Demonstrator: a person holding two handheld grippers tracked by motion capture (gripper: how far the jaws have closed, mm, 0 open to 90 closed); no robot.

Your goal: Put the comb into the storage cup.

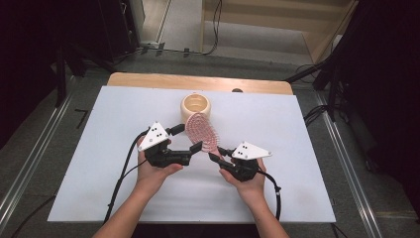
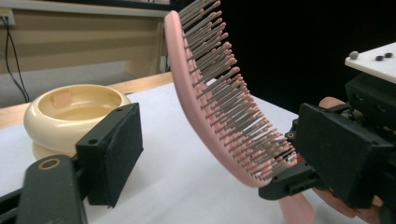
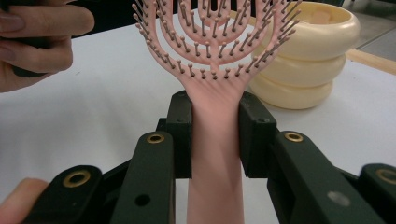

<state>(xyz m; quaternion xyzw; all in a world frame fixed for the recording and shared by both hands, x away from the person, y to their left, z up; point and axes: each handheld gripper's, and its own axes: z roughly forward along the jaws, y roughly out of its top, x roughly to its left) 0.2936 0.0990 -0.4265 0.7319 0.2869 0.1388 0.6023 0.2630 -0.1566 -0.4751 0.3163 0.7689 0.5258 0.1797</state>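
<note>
A pink hairbrush (image 1: pixel 203 131) with grey-tipped bristles stands tilted above the white table, its head towards the bowl. My right gripper (image 1: pixel 218 153) is shut on its handle; in the right gripper view the two pads (image 3: pixel 181 135) press the handle (image 3: pixel 217 154) from both sides. My left gripper (image 1: pixel 188 139) is open around the brush head (image 2: pixel 210 93), one pad (image 2: pixel 114 151) clear of the brush's smooth back and the other on the bristle side. A hand holds each gripper.
A cream ribbed bowl (image 1: pixel 196 106) stands just behind the brush, near the table's far edge, and also appears behind the left pad (image 2: pixel 70 112). The white table top (image 1: pixel 297 188) ends at a wooden strip (image 1: pixel 198 82). Cables trail from both grippers.
</note>
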